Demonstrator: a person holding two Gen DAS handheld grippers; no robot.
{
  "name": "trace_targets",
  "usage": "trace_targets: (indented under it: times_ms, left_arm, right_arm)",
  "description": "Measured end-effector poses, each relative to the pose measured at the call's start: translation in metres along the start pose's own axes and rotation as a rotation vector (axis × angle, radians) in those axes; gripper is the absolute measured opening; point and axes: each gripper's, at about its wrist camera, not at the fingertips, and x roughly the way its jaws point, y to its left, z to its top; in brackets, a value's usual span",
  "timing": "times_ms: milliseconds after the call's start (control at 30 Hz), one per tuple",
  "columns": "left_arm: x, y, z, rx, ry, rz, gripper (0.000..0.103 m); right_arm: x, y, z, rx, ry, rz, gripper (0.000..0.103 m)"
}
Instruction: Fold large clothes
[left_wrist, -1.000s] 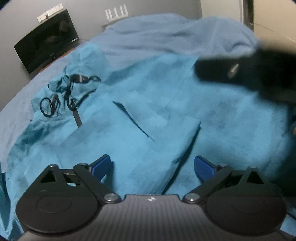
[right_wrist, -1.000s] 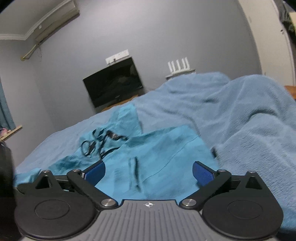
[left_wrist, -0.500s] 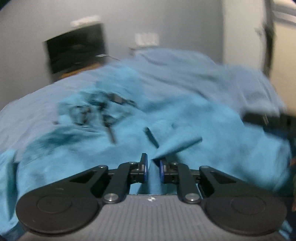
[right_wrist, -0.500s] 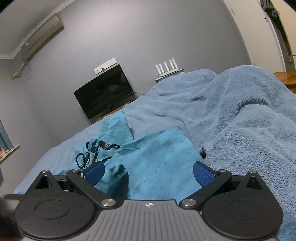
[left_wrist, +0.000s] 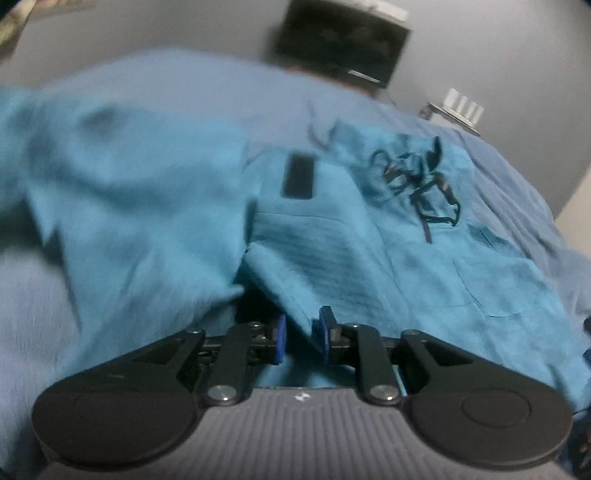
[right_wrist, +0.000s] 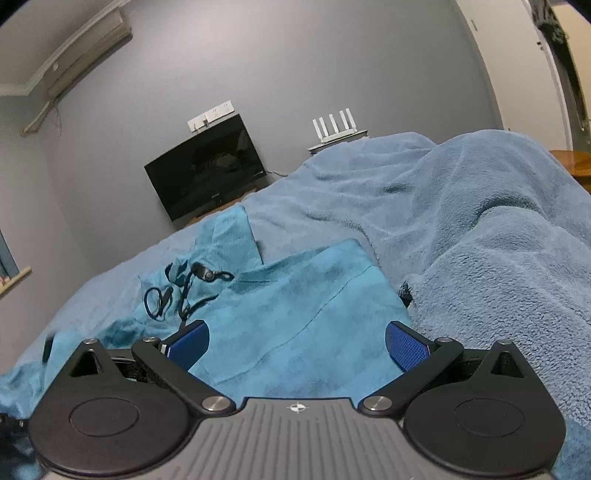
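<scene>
**Desk:** What is happening on the bed?

**Photographer:** A teal hooded jacket (right_wrist: 295, 325) lies spread on a blue fleece blanket (right_wrist: 498, 258), its black drawcords (right_wrist: 184, 291) tangled near the hood. The left gripper (left_wrist: 298, 334) has a fold of the jacket's edge between its blue pads (left_wrist: 280, 338). The jaws are nearly together but easing apart, and the cloth between them looks loosely pinched rather than firmly clamped. That view is blurred.

**Desk:** And the other hand?

**Photographer:** The right gripper (right_wrist: 297, 341) hangs low over the near part of the jacket, its jaws wide apart and holding nothing.

**Desk:** Which step would you call it?

**Photographer:** An early fold, by my reading: one side panel or sleeve being carried across the body. The garment is far from a tidy packet; most of it is flat and unfolded.

**Desk:** What does the next move call for?

**Photographer:** Probably laying that edge down flat on the body and letting it go cleanly. The right gripper would then need to take the opposite side. The loose cords could snag.

**Desk:** Background?

**Photographer:** A dark television (right_wrist: 207, 166) against the grey wall, a white router (right_wrist: 334, 127) beside it.
</scene>
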Motion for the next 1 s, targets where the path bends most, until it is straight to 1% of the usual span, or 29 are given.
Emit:
trace_targets:
  times_ms: [33,67,100,133,200,233,267,300,367,433,467,567,633,700,767,833,867,900,933,967,1000]
  left_arm:
    - [-0.002,0.003,-0.002,-0.013,-0.009,-0.002,0.025]
    - [-0.005,0.003,-0.004,-0.014,-0.026,-0.010,0.030]
    - [-0.010,0.001,-0.008,-0.002,-0.046,-0.011,0.042]
    - [-0.014,-0.002,-0.008,0.015,-0.065,-0.011,0.047]
    - [-0.023,-0.012,-0.010,0.067,-0.109,0.005,0.061]
    - [-0.025,-0.020,-0.010,0.093,-0.131,0.012,0.062]
    - [-0.030,-0.026,-0.010,0.126,-0.164,0.015,0.066]
    - [-0.035,-0.031,-0.010,0.156,-0.193,0.018,0.075]
    - [-0.036,-0.048,-0.008,0.219,-0.244,0.004,0.087]
    - [-0.032,-0.065,-0.003,0.288,-0.242,-0.025,0.088]
    - [-0.027,-0.074,-0.002,0.321,-0.232,-0.026,0.088]
    - [-0.004,-0.099,-0.005,0.429,-0.184,-0.048,0.088]
    - [0.019,-0.111,-0.010,0.508,-0.119,-0.055,0.088]
    - [0.044,-0.119,-0.013,0.563,-0.025,-0.039,0.088]
    - [0.062,-0.117,-0.015,0.576,0.037,-0.006,0.088]
    - [0.080,-0.105,-0.018,0.553,0.107,0.057,0.088]
    - [0.085,-0.098,-0.019,0.532,0.118,0.078,0.090]
    - [0.087,-0.090,-0.019,0.495,0.116,0.084,0.090]
    - [0.087,-0.086,-0.018,0.471,0.112,0.072,0.090]
    - [0.086,-0.085,-0.018,0.466,0.105,0.073,0.090]
    - [0.085,-0.088,-0.019,0.477,0.094,0.094,0.090]
  right_arm:
    - [0.001,0.002,-0.001,-0.013,0.003,-0.005,0.103]
    - [0.002,0.004,-0.002,-0.028,0.005,-0.015,0.103]
    - [0.003,0.007,-0.003,-0.044,0.009,-0.024,0.103]
    - [0.004,0.009,-0.004,-0.057,0.012,-0.026,0.103]
    - [0.005,0.014,-0.008,-0.084,0.018,-0.019,0.103]
    - [0.006,0.015,-0.009,-0.094,0.023,-0.010,0.103]
    - [0.006,0.017,-0.010,-0.104,0.030,0.005,0.103]
    - [0.006,0.019,-0.011,-0.111,0.037,0.024,0.103]
    - [0.006,0.023,-0.012,-0.129,0.053,0.078,0.103]
    - [0.007,0.029,-0.015,-0.161,0.064,0.112,0.103]
    - [0.008,0.032,-0.017,-0.180,0.073,0.123,0.103]
    - [0.014,0.043,-0.023,-0.246,0.117,0.135,0.103]
    - [0.017,0.048,-0.027,-0.281,0.147,0.137,0.103]
    - [0.021,0.051,-0.031,-0.301,0.177,0.132,0.103]
    - [0.025,0.051,-0.033,-0.301,0.204,0.124,0.103]
    - [0.031,0.049,-0.034,-0.295,0.229,0.098,0.103]
    - [0.035,0.048,-0.034,-0.290,0.245,0.076,0.103]
    - [0.038,0.046,-0.034,-0.284,0.259,0.059,0.103]
    - [0.042,0.044,-0.035,-0.278,0.268,0.050,0.103]
    - [0.043,0.044,-0.036,-0.277,0.273,0.044,0.103]
    - [0.045,0.045,-0.036,-0.285,0.275,0.036,0.103]
